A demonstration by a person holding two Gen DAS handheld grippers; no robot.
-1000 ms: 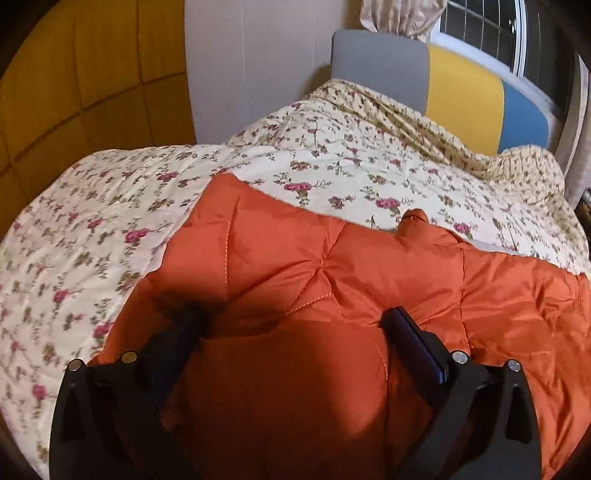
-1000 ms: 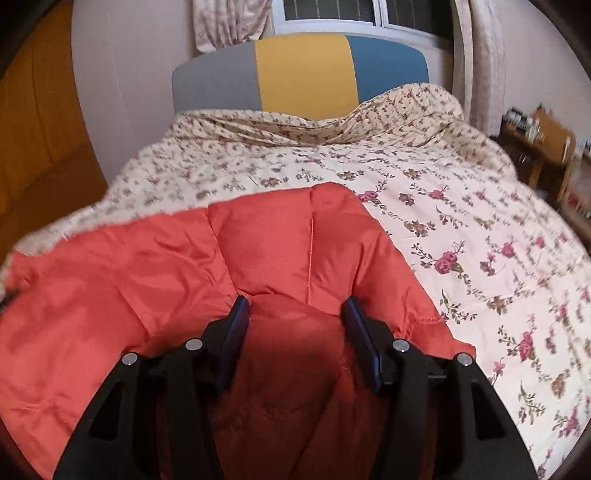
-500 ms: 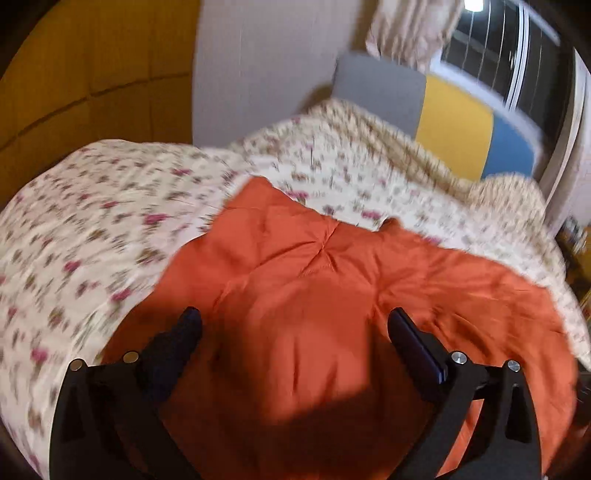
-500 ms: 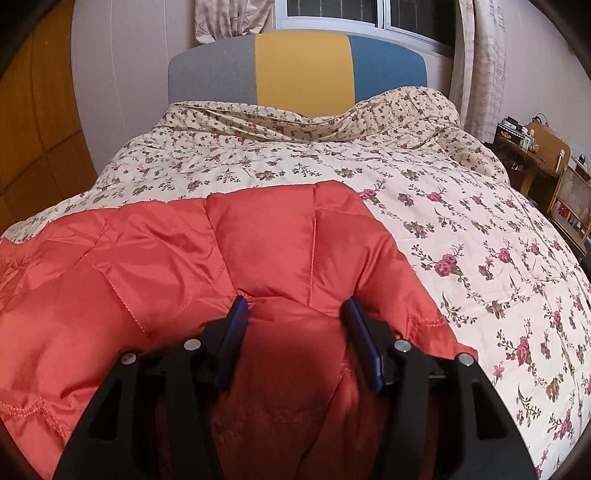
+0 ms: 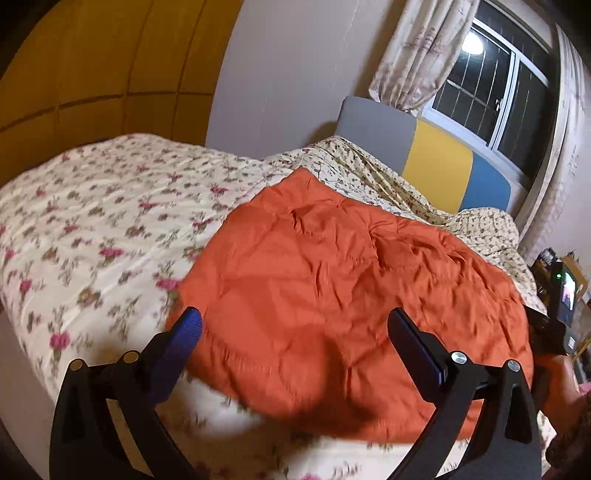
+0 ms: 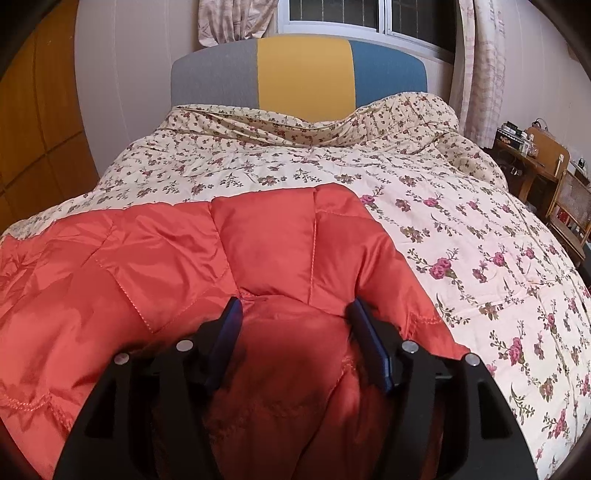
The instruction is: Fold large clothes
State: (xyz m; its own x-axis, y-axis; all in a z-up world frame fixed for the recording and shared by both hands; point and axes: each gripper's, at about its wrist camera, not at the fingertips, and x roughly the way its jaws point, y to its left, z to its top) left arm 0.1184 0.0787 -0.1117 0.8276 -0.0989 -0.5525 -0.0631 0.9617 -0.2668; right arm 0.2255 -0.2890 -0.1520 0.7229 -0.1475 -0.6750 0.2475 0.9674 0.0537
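Jacket [image 6: 258,251] runs left-right before me: my right gripper [image 6: 293,317] pinches its bunched fold, my left gripper [image 5: 295,325] hovers wide, empty.

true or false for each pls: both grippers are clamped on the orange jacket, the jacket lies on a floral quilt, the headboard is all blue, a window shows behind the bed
1. Both grippers grip the orange jacket. False: the right gripper has a bunch of it between its fingers, but the left gripper is wide open above it.
2. The jacket lies on a floral quilt. True.
3. The headboard is all blue. False: it has grey, yellow and blue panels.
4. A window shows behind the bed. True.
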